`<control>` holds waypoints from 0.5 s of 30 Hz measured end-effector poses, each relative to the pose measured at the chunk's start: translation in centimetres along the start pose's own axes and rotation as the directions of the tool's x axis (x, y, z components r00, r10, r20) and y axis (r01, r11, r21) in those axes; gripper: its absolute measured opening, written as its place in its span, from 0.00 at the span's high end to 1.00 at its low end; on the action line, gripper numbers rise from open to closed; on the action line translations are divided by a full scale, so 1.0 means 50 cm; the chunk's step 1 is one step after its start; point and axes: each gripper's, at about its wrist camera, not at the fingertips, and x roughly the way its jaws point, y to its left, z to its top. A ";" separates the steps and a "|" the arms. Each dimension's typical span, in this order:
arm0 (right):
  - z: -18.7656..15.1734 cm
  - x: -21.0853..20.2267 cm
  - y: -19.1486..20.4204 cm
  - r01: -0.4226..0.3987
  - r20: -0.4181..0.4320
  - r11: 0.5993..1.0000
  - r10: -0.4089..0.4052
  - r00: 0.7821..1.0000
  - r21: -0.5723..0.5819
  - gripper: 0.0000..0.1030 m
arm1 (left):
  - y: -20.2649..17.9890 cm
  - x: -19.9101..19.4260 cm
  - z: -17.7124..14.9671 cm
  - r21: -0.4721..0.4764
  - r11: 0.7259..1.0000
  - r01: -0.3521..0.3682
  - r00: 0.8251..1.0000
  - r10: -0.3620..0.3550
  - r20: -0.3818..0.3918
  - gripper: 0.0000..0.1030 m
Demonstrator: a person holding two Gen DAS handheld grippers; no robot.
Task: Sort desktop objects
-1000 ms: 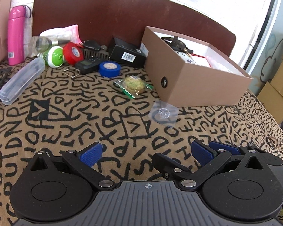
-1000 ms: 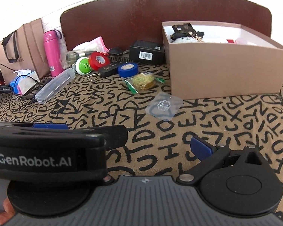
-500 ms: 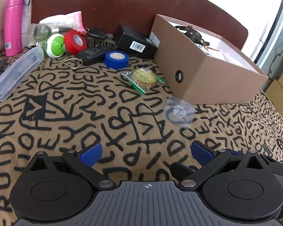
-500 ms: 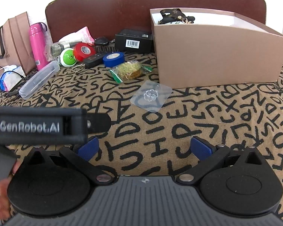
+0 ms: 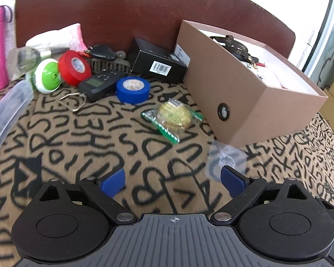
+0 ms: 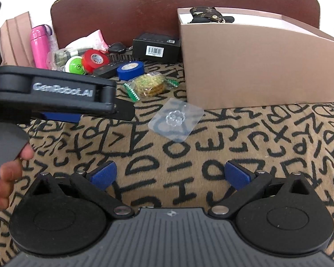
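Both grippers wide, nothing held, over the patterned cloth [image 6: 178, 191].

Left gripper [image 5: 172, 181]: jaws spread, just been narrowing a touch, empty between them. Right gripper [image 6: 170, 174]: jaws apart, empty too. Just ahead lies the clear plastic hook packet [image 6: 177, 119] flat on the cloth, then the wrapped biscuit [image 5: 174, 115], then blue tape [image 5: 133, 89]. The brown box [image 5: 251, 93] sits at right, open.
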 end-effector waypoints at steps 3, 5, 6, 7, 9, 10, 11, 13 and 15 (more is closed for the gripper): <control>0.009 0.013 -0.002 0.006 0.005 1.000 -0.006 1.000 0.002 0.00 | 0.002 0.026 0.023 0.010 1.000 0.004 1.000 -0.004 0.005 0.07; 0.015 0.022 0.000 0.012 0.007 1.000 -0.012 1.000 -0.004 0.01 | 0.005 0.042 0.040 0.009 1.000 -0.001 1.000 0.001 0.012 0.07; 0.019 0.027 0.001 0.013 0.009 1.000 -0.013 1.000 -0.008 0.01 | 0.006 0.051 0.048 0.010 1.000 0.002 1.000 -0.002 0.012 0.07; 0.022 0.032 0.002 0.014 0.012 1.000 -0.014 1.000 -0.011 0.01 | 0.009 0.059 0.057 0.013 1.000 0.005 1.000 -0.005 0.012 0.07; 0.028 0.042 0.000 0.017 0.019 1.000 -0.017 1.000 -0.002 0.01 | 0.011 0.078 0.073 0.027 1.000 0.010 1.000 -0.010 0.016 0.07; 0.031 0.045 -0.001 0.015 0.021 1.000 -0.015 1.000 0.001 0.01 | 0.013 0.088 0.081 0.035 0.999 0.011 1.000 -0.011 0.013 0.08; 0.033 0.048 -0.002 0.015 0.024 1.000 -0.015 1.000 0.001 0.02 | 0.015 0.097 0.086 0.040 0.999 0.012 1.000 -0.013 0.008 0.08; 0.039 0.054 -0.004 0.018 0.030 1.000 -0.018 0.999 0.001 0.04 | 0.020 0.115 0.095 0.048 0.999 0.020 1.000 -0.020 -0.005 0.10; 0.044 0.061 -0.007 0.020 0.036 1.000 -0.021 0.999 0.005 0.05 | 0.025 0.130 0.101 0.048 0.998 0.035 0.999 -0.034 -0.017 0.11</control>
